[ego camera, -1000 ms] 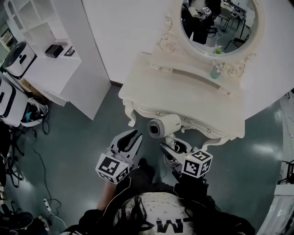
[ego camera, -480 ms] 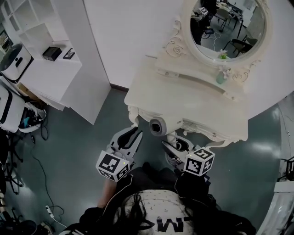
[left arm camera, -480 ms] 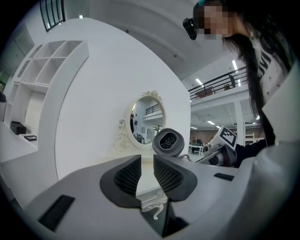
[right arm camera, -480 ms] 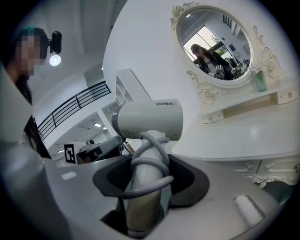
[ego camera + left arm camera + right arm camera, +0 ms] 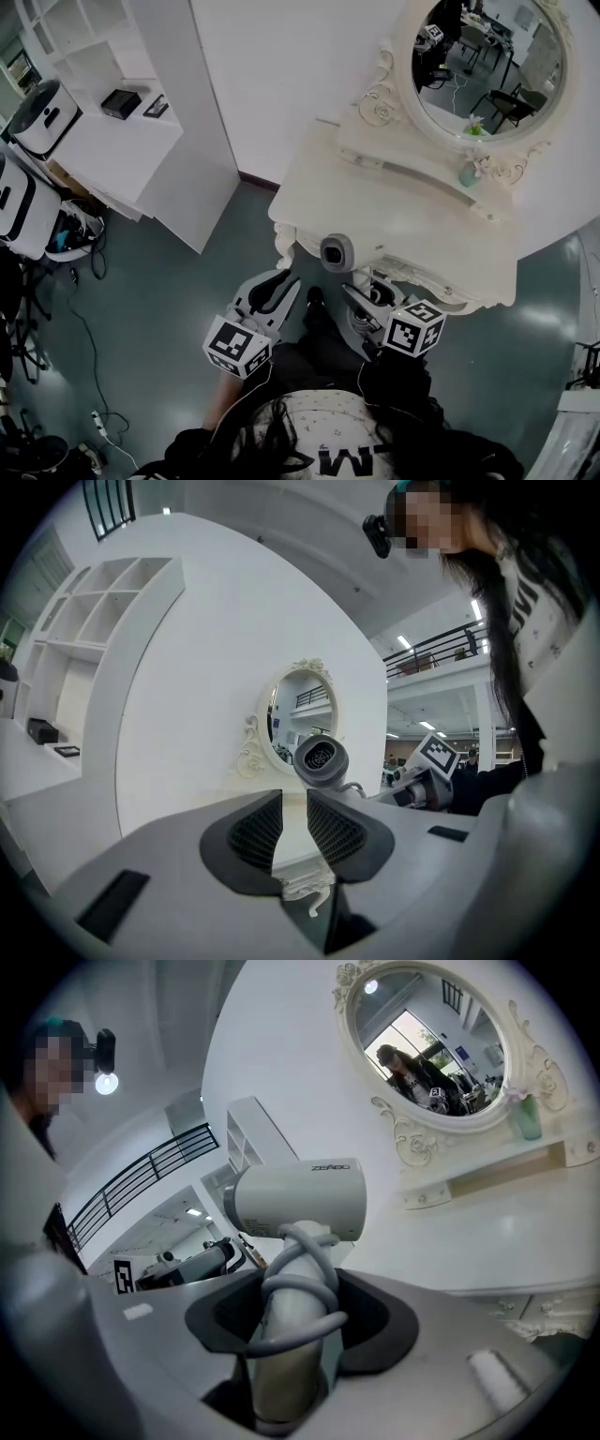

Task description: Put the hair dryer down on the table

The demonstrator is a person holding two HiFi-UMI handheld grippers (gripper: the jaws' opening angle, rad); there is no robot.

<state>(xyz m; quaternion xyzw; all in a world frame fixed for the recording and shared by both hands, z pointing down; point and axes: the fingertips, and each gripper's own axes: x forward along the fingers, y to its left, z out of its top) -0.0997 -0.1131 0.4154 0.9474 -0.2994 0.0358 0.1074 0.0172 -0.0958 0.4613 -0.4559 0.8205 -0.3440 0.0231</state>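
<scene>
We see the hair dryer (image 5: pixel 337 253) clamped in the right tongs (image 5: pixel 364 302). Their jaws stand wide and press on its handle from both sides. The grey cord (image 5: pixel 302 1288) is coiled round that handle, and the barrel stands above the jaws, lying crosswise. The dryer is held in the air at the front edge of the table (image 5: pixel 403 216), not resting on it.

The left tongs (image 5: pixel 284 284) are empty. Their jaws have only a narrow gap between them, with nothing inside. They hang over the floor just left of the dryer, apart from it and short of the table's edge. Both tongs point forward toward the table, side by side, with dark sleeves behind them.

The tabletop ahead of the dryer is bare. At its back stand an oval mirror (image 5: pixel 487 66) in a carved frame and a low ledge with a small green bottle (image 5: pixel 466 173). A white shelf unit (image 5: pixel 103 141) stands well to the left, and cables (image 5: pixel 84 328) lie on the floor below it.
</scene>
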